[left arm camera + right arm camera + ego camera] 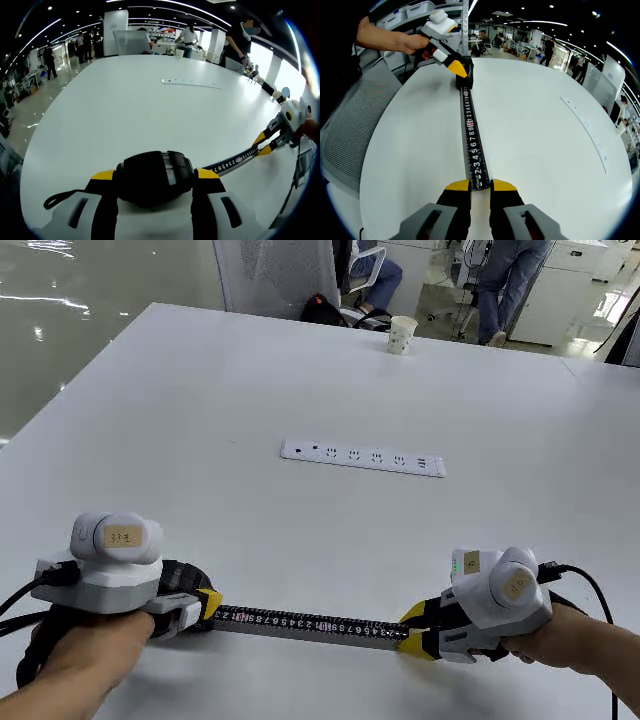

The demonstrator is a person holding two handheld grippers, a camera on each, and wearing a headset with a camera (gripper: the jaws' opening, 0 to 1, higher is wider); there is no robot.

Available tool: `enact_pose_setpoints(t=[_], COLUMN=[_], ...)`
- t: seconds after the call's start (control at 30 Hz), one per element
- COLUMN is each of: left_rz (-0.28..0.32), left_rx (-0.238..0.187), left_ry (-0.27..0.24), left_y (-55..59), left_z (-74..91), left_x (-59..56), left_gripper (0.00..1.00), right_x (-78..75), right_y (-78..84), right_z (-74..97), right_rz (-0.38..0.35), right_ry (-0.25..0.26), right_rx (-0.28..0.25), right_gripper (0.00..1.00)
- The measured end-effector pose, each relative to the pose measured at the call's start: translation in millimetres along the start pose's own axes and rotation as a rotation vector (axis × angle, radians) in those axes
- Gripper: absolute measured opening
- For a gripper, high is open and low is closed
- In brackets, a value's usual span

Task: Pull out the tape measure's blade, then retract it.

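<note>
We are holding the left gripper (205,606) in our left hand (90,645) at the lower left of the head view. Its fingers are clamping the tape measure (182,578) from both sides. In the left gripper view the yellow-tipped fingers (103,175) are pressing against the black case (155,177) at the bottom centre of the frame, and a thin black strap (64,195) is lying on the tabletop (300,380) at the lower left.

We are holding the right gripper (415,628) in our right hand (548,636) at the lower right of the head view. Its fingers are closing together on the free end of the blade (310,623). In the right gripper view that end is sitting between the two yellow tips at the bottom centre.

The blade is stretching straight between the two grippers along the bottom of the head view, low over the white tabletop with its printed numbers facing up. In the right gripper view it is running from the bottom centre up to the left gripper at the upper left of the frame. In the left gripper view it is leading off to the right gripper at the right edge.

A white power strip (362,457) is lying flat at the centre of the head view, well apart from the blade. A paper cup (401,334) is standing upright near the top edge, right of centre. A grey mesh chair (350,130) is showing at the left of the right gripper view, and people are standing and sitting beyond the tabletop's far edge.
</note>
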State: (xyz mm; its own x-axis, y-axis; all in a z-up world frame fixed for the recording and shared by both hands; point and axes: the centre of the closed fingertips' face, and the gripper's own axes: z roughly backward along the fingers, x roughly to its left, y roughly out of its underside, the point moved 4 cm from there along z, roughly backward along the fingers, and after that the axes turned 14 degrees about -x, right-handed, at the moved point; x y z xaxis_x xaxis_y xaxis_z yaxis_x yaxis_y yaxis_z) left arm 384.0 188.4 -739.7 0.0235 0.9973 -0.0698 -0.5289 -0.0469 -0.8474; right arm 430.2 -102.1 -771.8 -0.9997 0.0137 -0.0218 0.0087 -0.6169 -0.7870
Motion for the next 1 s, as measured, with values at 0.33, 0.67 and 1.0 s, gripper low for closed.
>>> enact_pose_setpoints(t=[0.33, 0.67, 1.0], left_rz=[0.006, 0.009, 0.009], left_rx=[0.004, 0.004, 0.005], left_ry=[0.009, 0.010, 0.012], left_y=[0.1, 0.5, 0.6], left_z=[2.0, 2.0, 1.8], left_x=[-0.6, -0.5, -0.4], left_gripper=[0.54, 0.54, 0.54], right_x=[0.5, 0.5, 1.4], right_y=[-1.2, -4.4, -8.8], right_z=[-0.8, -5.1, -10.5], right_rz=[-0.004, -0.001, -0.002], right_ry=[-0.002, -0.003, -0.004], right_rx=[-0.002, 0.001, -0.003], right_gripper=[0.10, 0.10, 0.10])
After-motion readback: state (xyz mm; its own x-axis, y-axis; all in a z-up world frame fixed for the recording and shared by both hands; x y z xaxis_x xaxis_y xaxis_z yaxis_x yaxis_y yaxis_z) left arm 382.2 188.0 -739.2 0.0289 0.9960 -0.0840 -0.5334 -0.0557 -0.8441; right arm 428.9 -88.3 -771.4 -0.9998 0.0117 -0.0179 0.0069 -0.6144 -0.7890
